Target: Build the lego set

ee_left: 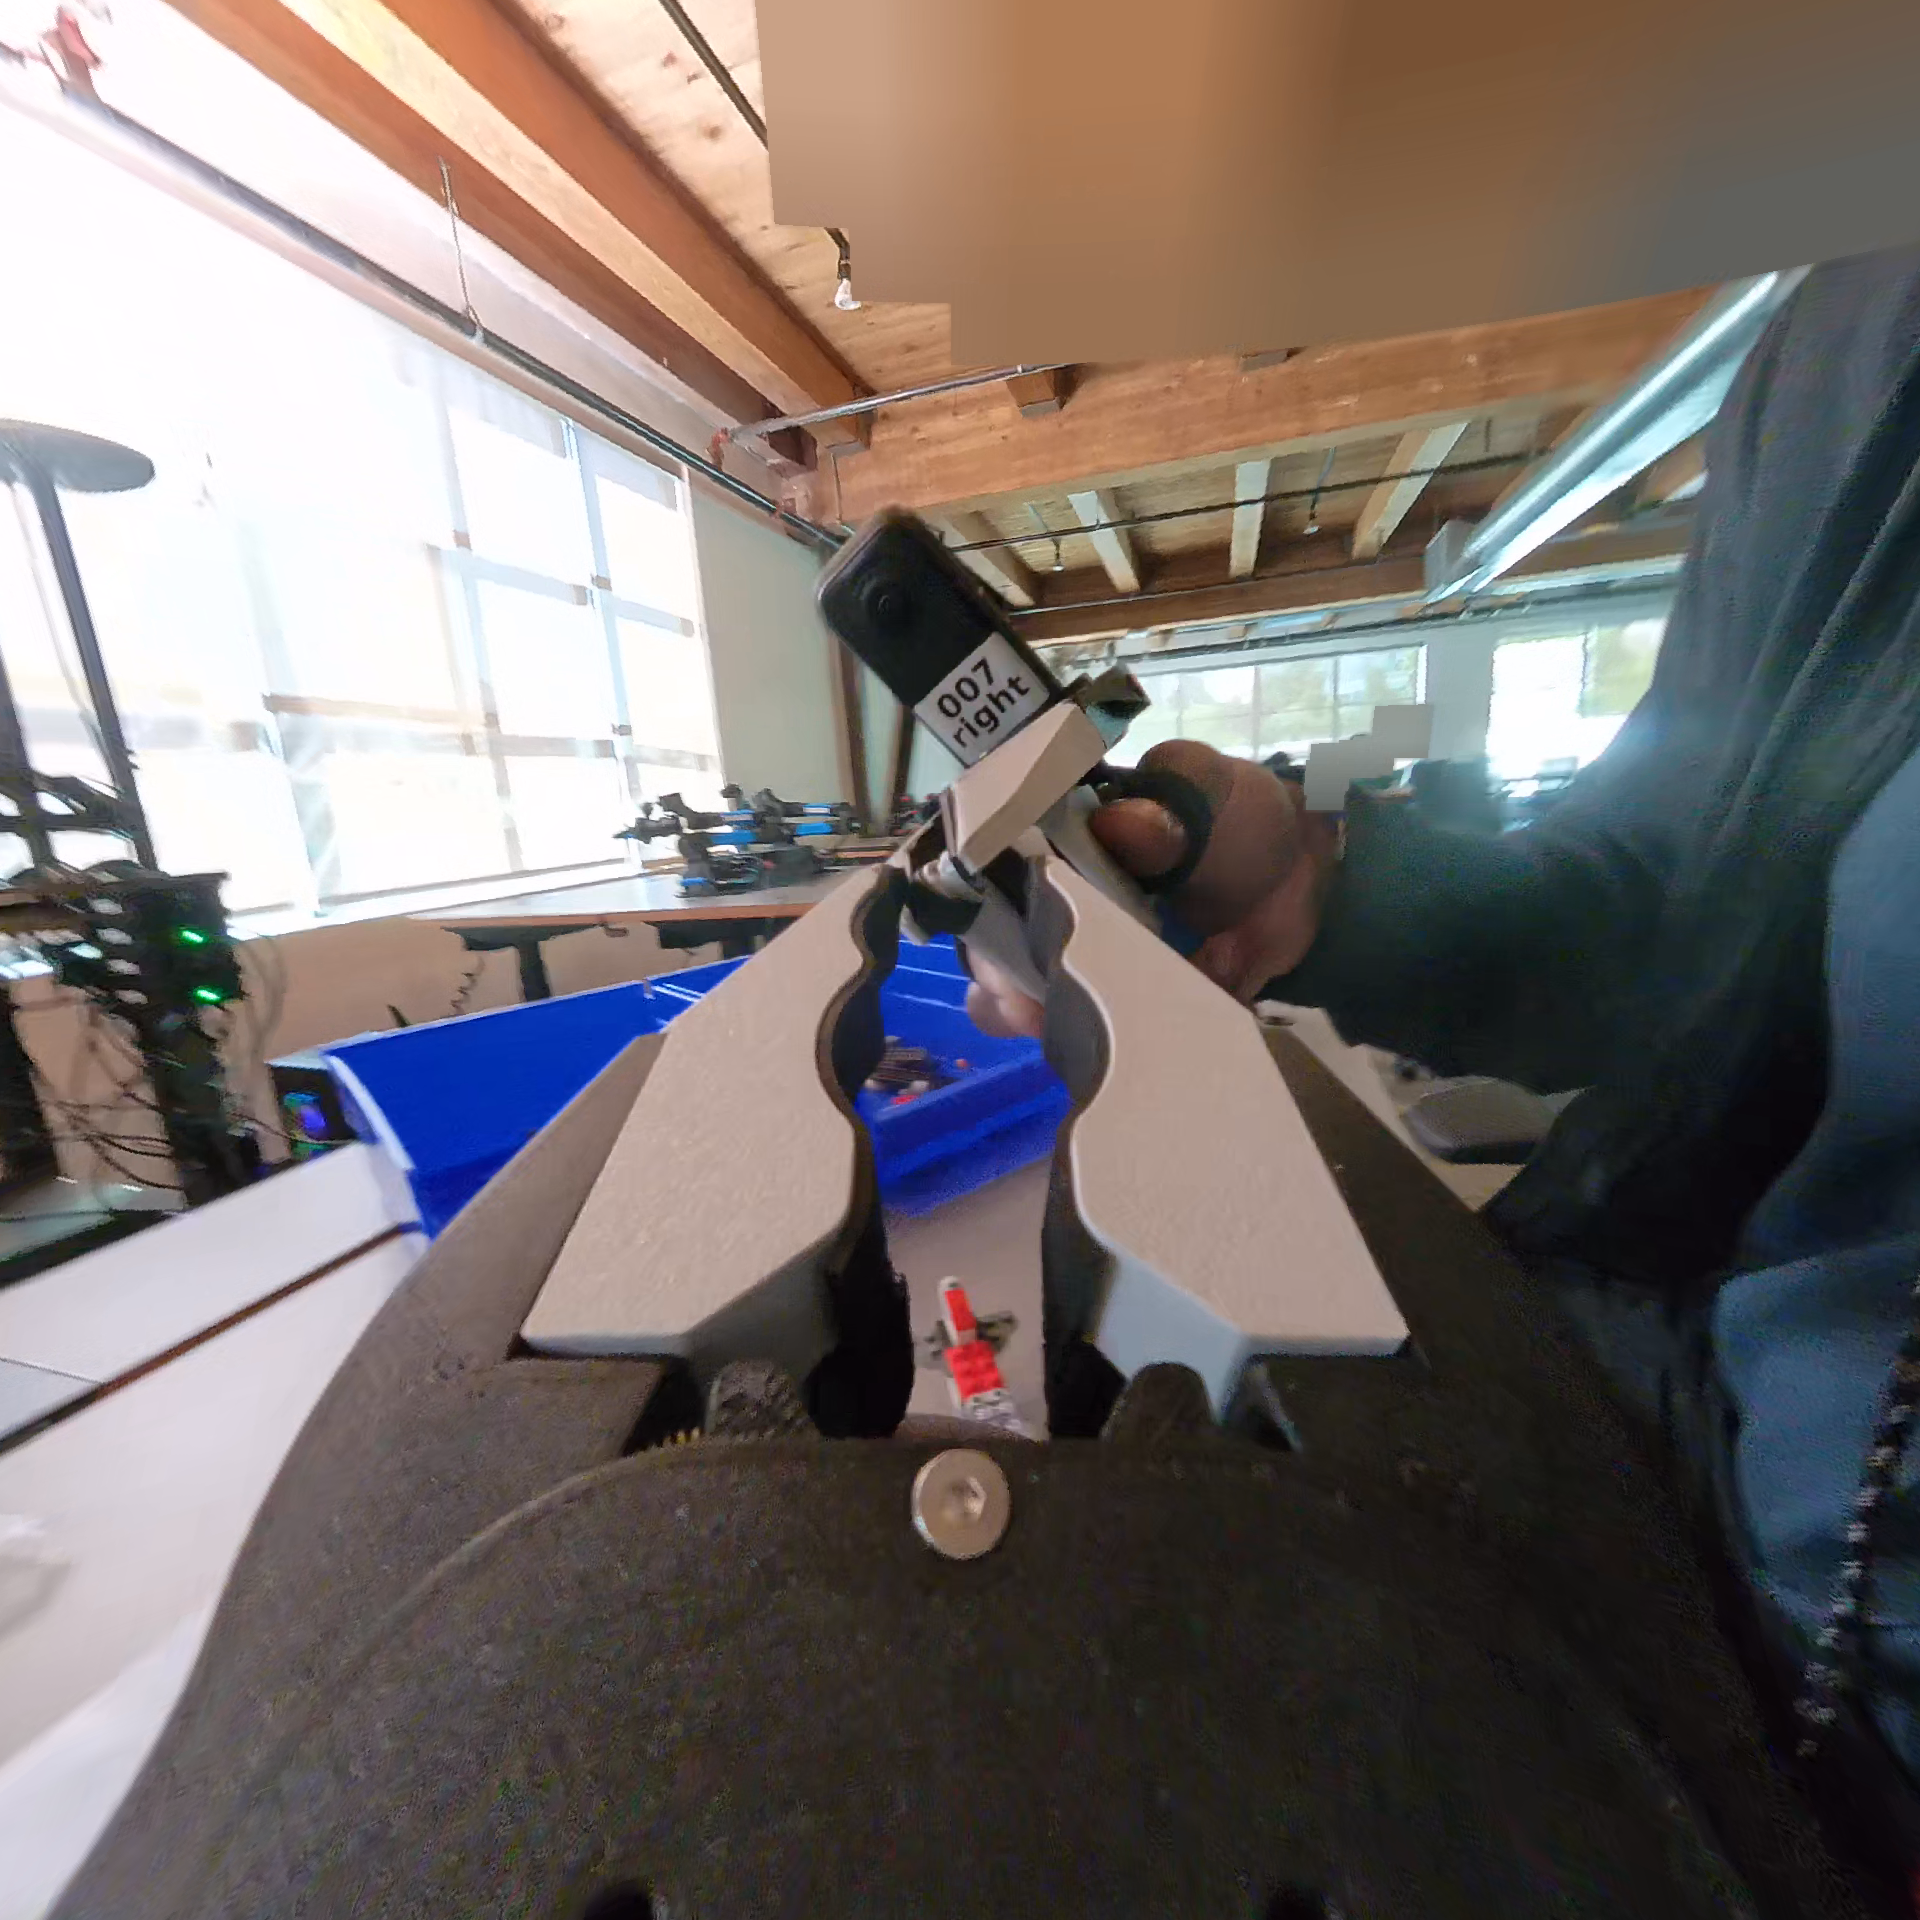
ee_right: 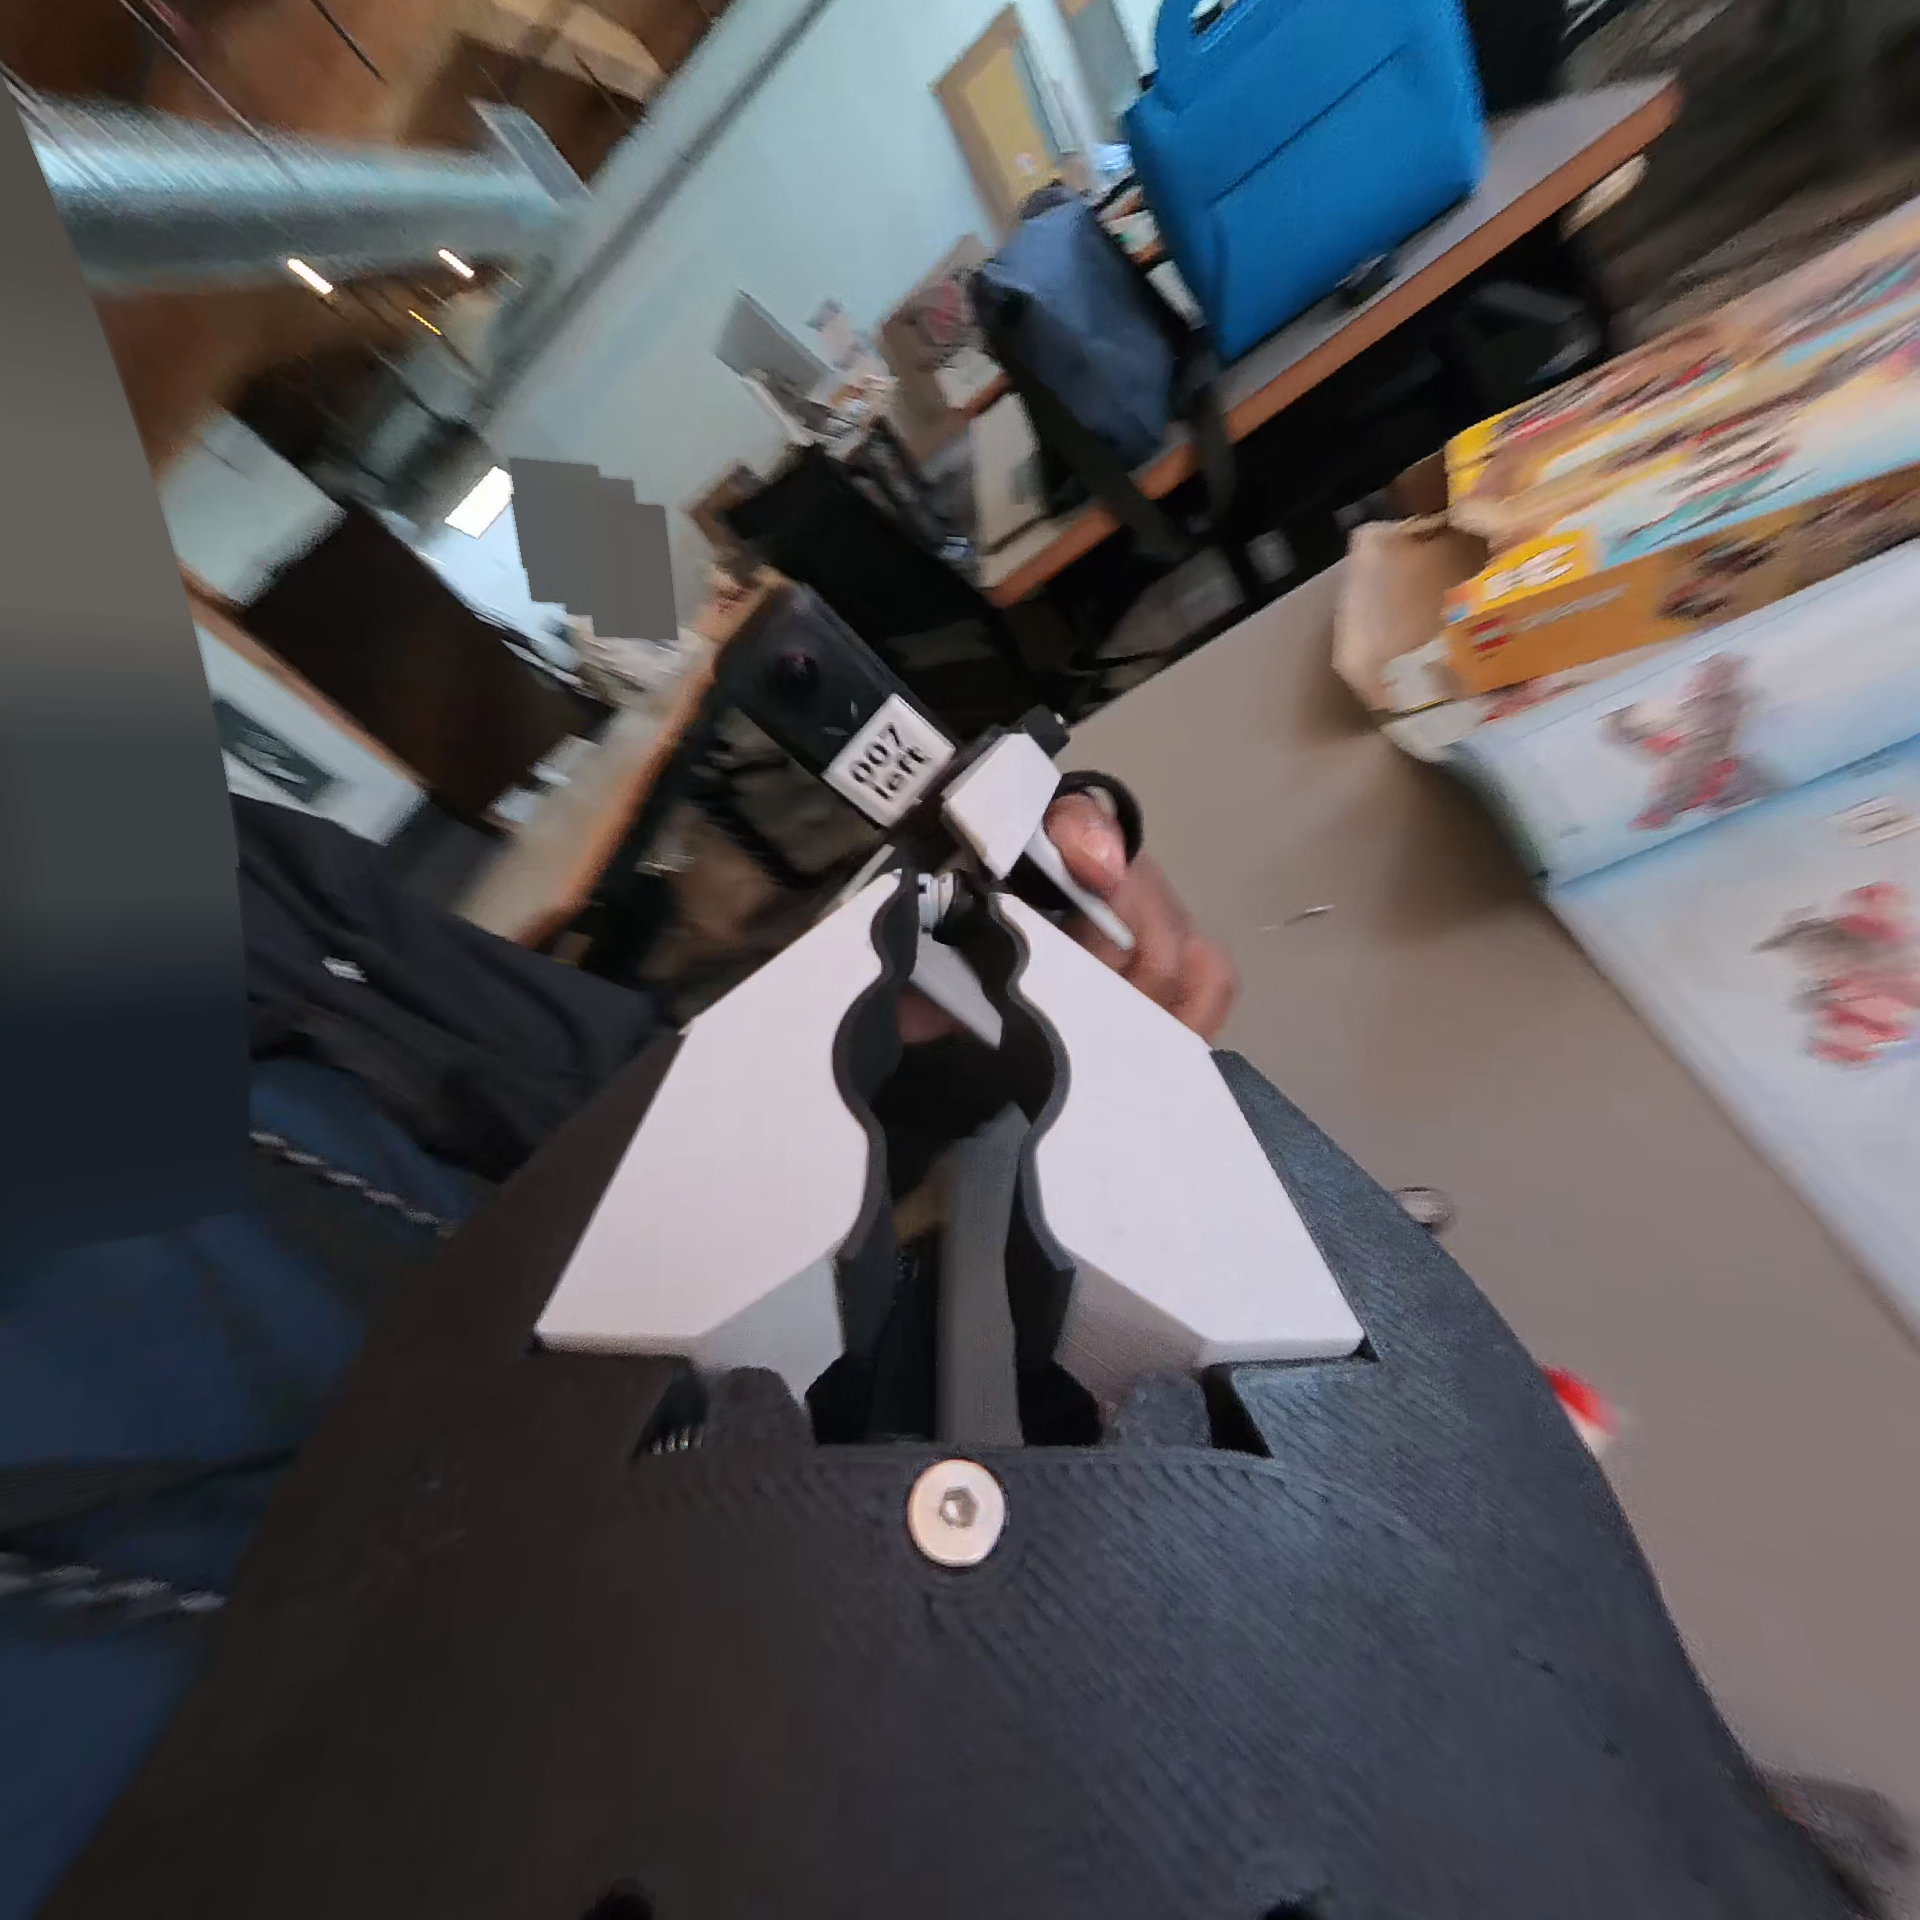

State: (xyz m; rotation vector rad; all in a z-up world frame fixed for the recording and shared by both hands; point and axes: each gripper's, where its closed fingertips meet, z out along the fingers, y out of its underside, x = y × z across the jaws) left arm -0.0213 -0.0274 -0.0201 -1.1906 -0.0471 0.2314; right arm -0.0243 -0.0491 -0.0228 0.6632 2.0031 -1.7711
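Though both grippers meet tip to tip in the air, the left gripper [ee_left: 961,883] and right gripper [ee_right: 951,904] look clenched on a small grey piece [ee_left: 951,878], pinched at 12 o'clock. Light, rigid, slippery; grip flat faces. A red lego assembly [ee_left: 966,1351] lies on the table at 6 o'clock.

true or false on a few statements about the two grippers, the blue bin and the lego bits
1. The two grippers meet tip to tip, the left gripper facing the right gripper. True.
2. The blue bin lies beyond the left gripper and holds small loose pieces. True.
3. The blue bin is stacked on the lego boxes. False: the boxes lie elsewhere on the table, seen only in the right wrist view, with no bin on them.
4. A small red and white lego assembly sits on the table below the left gripper. True.
5. The right gripper holds a large green plate. False: only a small light piece shows where the tips meet.
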